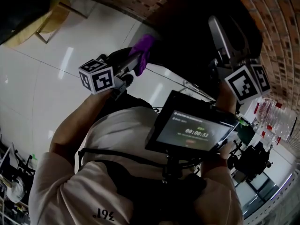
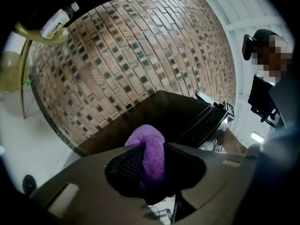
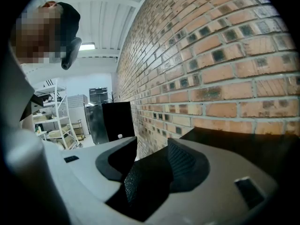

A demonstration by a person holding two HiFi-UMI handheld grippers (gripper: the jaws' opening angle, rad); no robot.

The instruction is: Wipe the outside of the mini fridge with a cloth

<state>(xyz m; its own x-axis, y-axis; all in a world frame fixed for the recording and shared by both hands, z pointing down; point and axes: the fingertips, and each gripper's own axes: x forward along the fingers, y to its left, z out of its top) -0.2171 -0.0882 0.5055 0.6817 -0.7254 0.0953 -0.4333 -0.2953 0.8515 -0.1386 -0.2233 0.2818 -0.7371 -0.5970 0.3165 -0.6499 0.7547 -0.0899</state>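
Fingers (image 2: 129, 165) of the left gripper (image 2: 152, 149) pinch a purple cloth (image 2: 147, 135), which bulges out in a rounded wad past their tips. In the left gripper view the cloth sits right in front of the dark face of the black mini fridge (image 2: 164, 109), with a brick wall (image 2: 140, 46) behind. Whether the cloth touches the fridge I cannot tell. From the head view the left gripper (image 1: 137, 59) reaches out from the person's left side, its marker cube (image 1: 97, 76) toward the camera, and the cloth (image 1: 144, 50) hangs at the left edge of the fridge (image 1: 187, 46). The right gripper (image 1: 225, 39) lies over the fridge's right part, close to the brick wall. In the right gripper view its fingers (image 3: 185, 165) stand well apart, and a black mass fills the gap between them. It seems to belong to the fridge (image 3: 243, 142), whose dark surface runs off to the right under the wall (image 3: 211, 55). Whether the pads press on it I cannot tell. A screen (image 1: 192, 132) showing a timer is mounted at the person's chest. To the far left, a bottle (image 2: 58, 20) lies on a yellowish chair (image 2: 28, 32) that stands on the pale floor (image 1: 56, 78). White shelving (image 3: 56, 111) and a black cabinet (image 3: 117, 118) stand farther along the wall.
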